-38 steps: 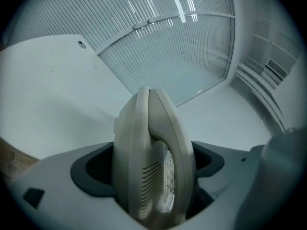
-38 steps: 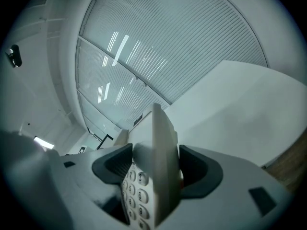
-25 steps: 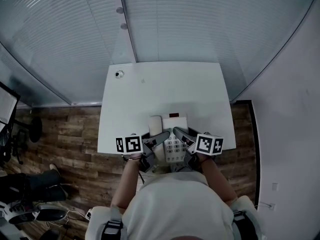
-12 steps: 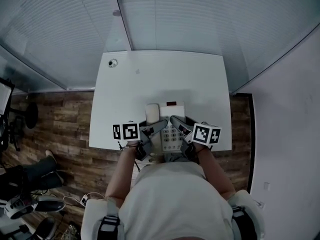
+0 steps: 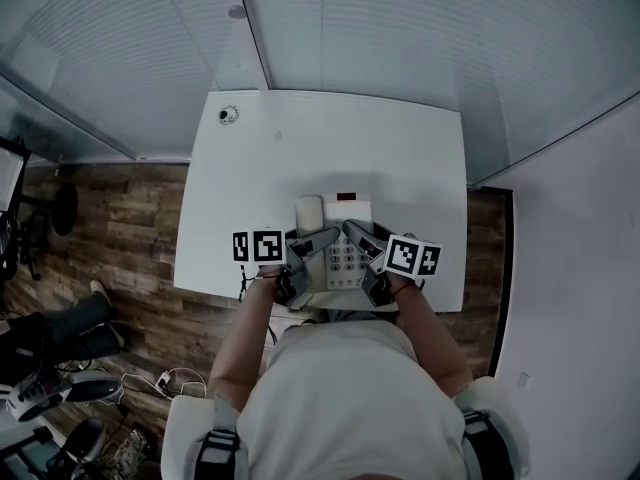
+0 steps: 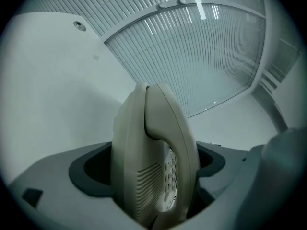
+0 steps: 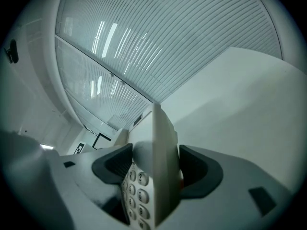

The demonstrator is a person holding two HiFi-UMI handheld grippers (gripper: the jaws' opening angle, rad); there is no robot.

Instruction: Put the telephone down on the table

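A cream desk telephone [image 5: 338, 240] with a keypad and its handset on the left side hangs over the near part of the white table [image 5: 400, 158]. My left gripper [image 5: 313, 245] is shut on the telephone's left side, over the handset [image 6: 158, 147]. My right gripper [image 5: 357, 238] is shut on the telephone's right edge [image 7: 160, 166], next to the keypad [image 7: 136, 188]. Whether the telephone's underside touches the table is hidden.
A small round cable port [image 5: 228, 114] sits in the table's far left corner. A ribbed glass wall [image 5: 380, 28] stands right behind the table. Wood floor [image 5: 110, 238] lies to the left, with dark chair bases and cables at the left edge.
The telephone and both grippers have shifted a little farther onto the table, away from its near edge. The holds on the telephone are the same.
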